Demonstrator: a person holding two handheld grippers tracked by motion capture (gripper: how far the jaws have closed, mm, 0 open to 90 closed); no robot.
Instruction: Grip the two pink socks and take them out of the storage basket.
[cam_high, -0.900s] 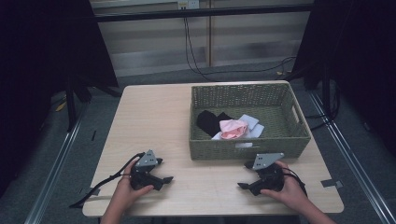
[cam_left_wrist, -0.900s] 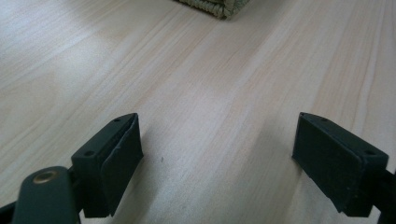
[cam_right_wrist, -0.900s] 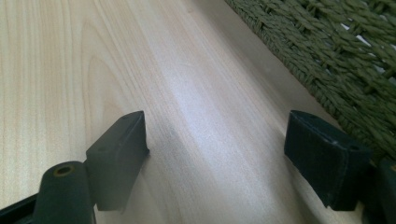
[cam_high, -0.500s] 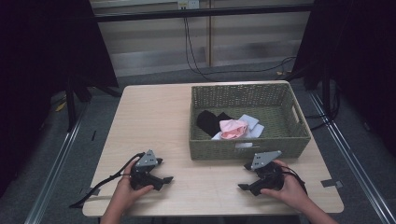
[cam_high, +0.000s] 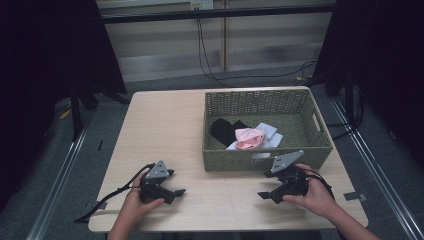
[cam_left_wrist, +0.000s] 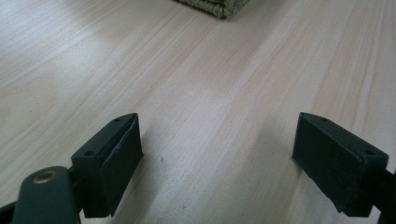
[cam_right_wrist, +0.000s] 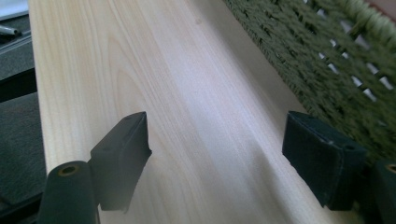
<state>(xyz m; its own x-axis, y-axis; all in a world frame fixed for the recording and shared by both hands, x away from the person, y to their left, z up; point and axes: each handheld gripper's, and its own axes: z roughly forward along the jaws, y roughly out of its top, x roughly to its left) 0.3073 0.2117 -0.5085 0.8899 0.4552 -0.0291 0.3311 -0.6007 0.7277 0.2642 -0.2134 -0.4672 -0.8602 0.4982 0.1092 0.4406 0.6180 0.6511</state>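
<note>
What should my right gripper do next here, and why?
Probably lift the right gripper off the table and carry it over the near wall of the woven basket toward the pink cloth. Both grippers rest open on bare wood holding nothing, the cloths lie inside the basket, and the right one sits closest to that wall.

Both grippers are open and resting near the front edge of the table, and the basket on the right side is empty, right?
Not quite. The basket is not empty: the high view shows a black cloth, a pink cloth and a white cloth inside it. The rest holds: the left gripper and right gripper are both open, near the table's front edge.
</note>
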